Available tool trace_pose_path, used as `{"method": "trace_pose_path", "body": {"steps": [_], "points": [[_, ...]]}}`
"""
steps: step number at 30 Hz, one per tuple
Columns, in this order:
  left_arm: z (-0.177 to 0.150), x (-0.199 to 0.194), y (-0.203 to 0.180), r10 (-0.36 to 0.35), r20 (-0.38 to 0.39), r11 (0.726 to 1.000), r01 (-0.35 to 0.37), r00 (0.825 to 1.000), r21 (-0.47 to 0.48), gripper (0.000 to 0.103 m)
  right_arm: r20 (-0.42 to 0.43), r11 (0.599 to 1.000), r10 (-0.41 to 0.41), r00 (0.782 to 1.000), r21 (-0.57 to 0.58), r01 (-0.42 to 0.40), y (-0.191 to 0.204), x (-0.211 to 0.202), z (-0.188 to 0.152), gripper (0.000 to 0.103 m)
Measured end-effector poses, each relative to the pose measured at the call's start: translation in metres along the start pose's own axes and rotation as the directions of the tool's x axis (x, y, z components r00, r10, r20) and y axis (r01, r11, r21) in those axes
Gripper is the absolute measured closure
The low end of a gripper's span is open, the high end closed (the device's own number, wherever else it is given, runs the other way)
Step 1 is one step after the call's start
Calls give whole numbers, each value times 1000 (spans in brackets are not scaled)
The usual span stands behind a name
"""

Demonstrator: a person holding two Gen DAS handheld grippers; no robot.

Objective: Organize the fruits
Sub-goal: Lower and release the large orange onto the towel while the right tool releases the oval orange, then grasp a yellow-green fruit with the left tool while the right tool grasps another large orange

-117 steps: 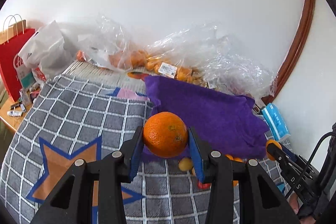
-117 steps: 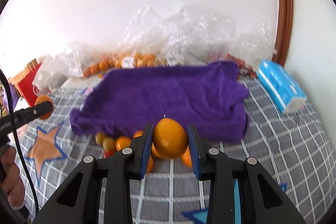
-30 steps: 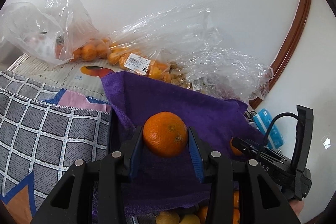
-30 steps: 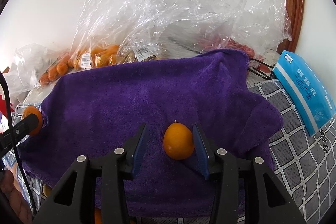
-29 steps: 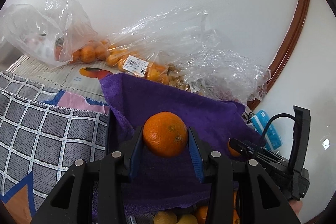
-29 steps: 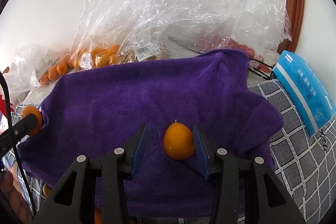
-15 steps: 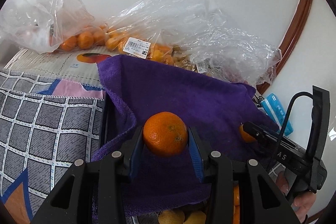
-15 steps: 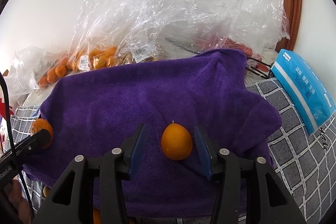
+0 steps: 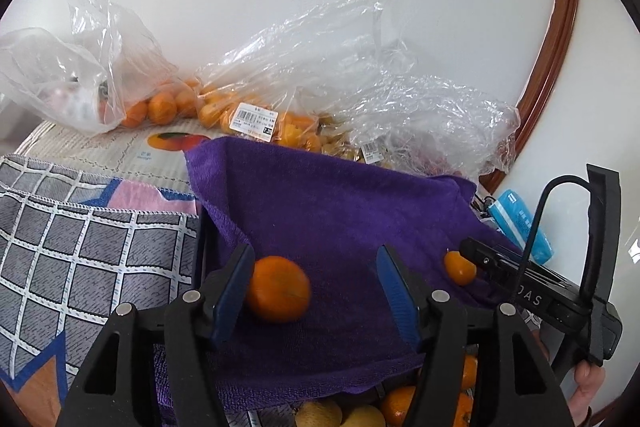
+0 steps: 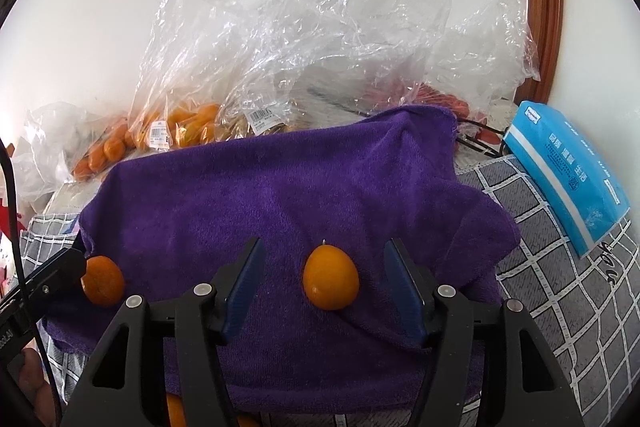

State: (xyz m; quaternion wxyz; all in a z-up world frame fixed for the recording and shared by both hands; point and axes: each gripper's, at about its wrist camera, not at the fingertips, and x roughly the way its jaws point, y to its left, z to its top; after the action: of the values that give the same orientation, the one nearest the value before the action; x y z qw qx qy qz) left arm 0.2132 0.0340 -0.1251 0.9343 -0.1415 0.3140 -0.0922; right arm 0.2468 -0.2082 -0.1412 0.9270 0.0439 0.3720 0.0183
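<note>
A purple towel (image 9: 340, 211) is spread over a raised box. My left gripper (image 9: 316, 287) is open; a round orange (image 9: 278, 289) lies on the towel between its jaws, against the left pad. My right gripper (image 10: 324, 285) is open around a smaller pointed orange (image 10: 330, 277) resting on the towel (image 10: 280, 195). That small orange (image 9: 459, 267) also shows in the left wrist view by the right gripper's tip. The round orange (image 10: 103, 281) shows at the left of the right wrist view.
Clear plastic bags of oranges (image 9: 256, 115) lie against the white wall behind the towel. A blue tissue pack (image 10: 568, 171) lies at the right on the grey checked cloth (image 9: 88, 251). More loose fruit (image 9: 396, 409) lies below the towel's front edge.
My left gripper has opened and let the round orange down onto the towel. My right gripper has opened wider around the small orange lying on the towel.
</note>
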Motion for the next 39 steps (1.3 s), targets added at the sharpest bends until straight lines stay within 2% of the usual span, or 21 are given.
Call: {"method": "trace_pose_path", "body": {"steps": [10,15,22,29,35,39], "points": [[4,-16,2,58,91,998,-57,994,-16,42,93,999,34,995,29,-37,-3,-30,9,41],[8,-22,5,46,98,999,-43,994,-32,43,122,999,-2,993,40,-3,-3,-55,11,41],[20,-45,0,33,122,999,-28,992,-42,43,78,1000,-7,997,16,6,-16,-81,-8,41],[14,-77,-3,62,87,998,-61,994,-18,39,55,1000,-29,998,9,29,-29,-96,-37,41],[-8,-90,5,120,28,993,-120,992,6,38,10,999,16,1000,34,-16,-35,-92,-61,41],[-25,-92,13,155,-22,988,-155,988,14,38,-30,999,38,999,7,-37,-29,-77,-73,41]]}}
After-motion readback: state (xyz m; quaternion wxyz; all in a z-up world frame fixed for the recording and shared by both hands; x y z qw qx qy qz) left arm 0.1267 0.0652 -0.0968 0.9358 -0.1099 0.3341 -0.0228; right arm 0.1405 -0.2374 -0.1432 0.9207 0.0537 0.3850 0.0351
